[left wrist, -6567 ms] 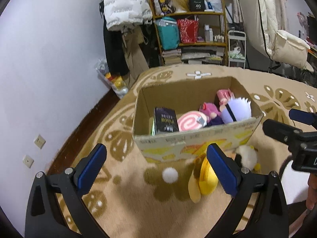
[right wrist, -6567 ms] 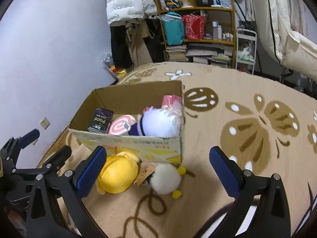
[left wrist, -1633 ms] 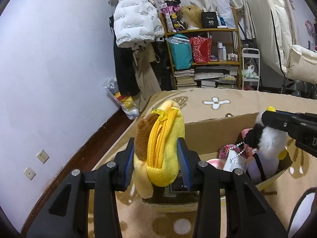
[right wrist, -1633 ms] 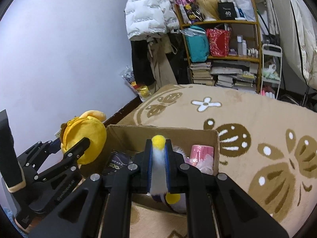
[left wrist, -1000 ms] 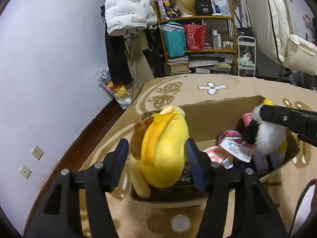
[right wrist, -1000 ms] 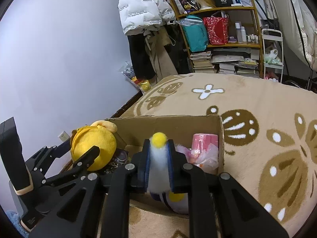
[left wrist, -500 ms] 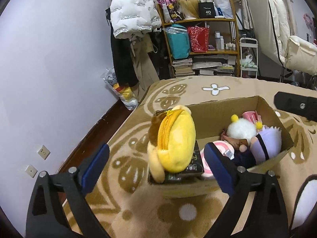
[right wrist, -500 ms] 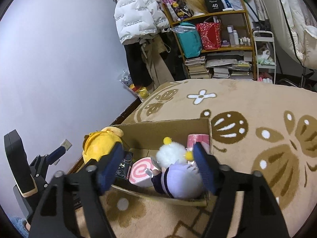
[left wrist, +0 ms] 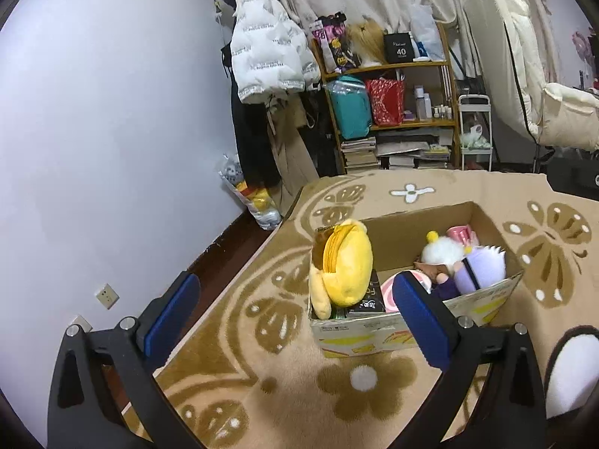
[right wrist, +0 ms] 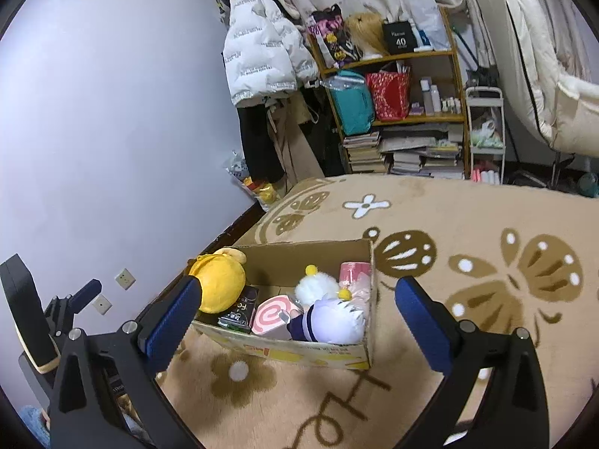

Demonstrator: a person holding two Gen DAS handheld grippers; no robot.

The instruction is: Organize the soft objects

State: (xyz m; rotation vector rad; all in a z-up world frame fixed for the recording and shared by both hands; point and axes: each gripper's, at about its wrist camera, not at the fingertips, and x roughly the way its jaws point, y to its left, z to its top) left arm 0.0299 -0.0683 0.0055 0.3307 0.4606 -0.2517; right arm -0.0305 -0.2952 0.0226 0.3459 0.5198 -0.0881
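Observation:
A cardboard box [left wrist: 411, 220] [right wrist: 310, 351] stands on the patterned carpet. A yellow plush pouch [left wrist: 346, 265] [right wrist: 219, 284] leans at its left end on a black box [left wrist: 368, 295]. A white pom-pom plush [left wrist: 441, 249] [right wrist: 316, 286], a lavender-haired doll [left wrist: 481, 265] [right wrist: 333, 321], a pink swirl cushion [right wrist: 271, 318] and a pink item [right wrist: 355, 271] lie inside. My left gripper [left wrist: 295, 318] is open and empty, above and in front of the box. My right gripper [right wrist: 295, 320] is open and empty, above the box's near side.
A wooden shelf [left wrist: 389, 112] packed with bags and books stands at the back, with a white jacket [left wrist: 265, 60] hanging beside it. A lilac wall [left wrist: 112, 131] runs along the left. A small white cart [right wrist: 485, 138] and a white chair [left wrist: 569, 119] stand at the right.
Both grippers have opened and let go: the yellow pouch and the white pom-pom plush now rest in the box. Both grippers have pulled back and up from the box.

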